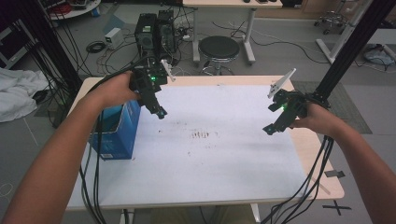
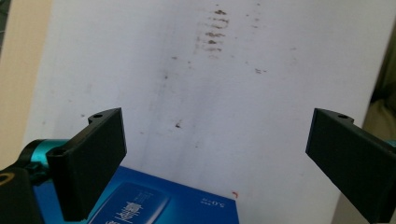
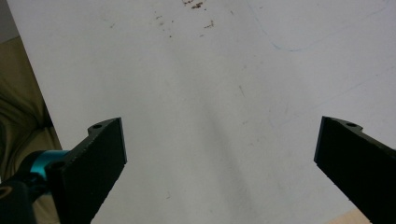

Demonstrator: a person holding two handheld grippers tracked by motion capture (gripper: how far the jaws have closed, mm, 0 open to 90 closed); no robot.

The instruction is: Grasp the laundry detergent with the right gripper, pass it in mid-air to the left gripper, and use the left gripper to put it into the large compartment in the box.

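A blue carton (image 1: 116, 131) stands open-topped at the table's left edge; its printed blue side (image 2: 140, 200) lies just under my left gripper's jaws. My left gripper (image 1: 159, 111) hovers above the carton's right side, over the white sheet (image 1: 205, 154), and it is open with nothing between the jaws (image 2: 217, 154). At the right edge of the sheet my right gripper (image 1: 272, 127) hangs tilted down toward the sheet. It is open too, with only bare white sheet (image 3: 219, 116) between the wide-apart jaws (image 3: 222, 163).
Small brown stains (image 1: 201, 135) mark the sheet's middle. The wooden table (image 1: 313, 154) shows bare at the right border. Cables (image 1: 93, 186) trail off the left and right front edges. A black stool (image 1: 219, 48) and computer towers (image 1: 154, 30) stand behind the table.
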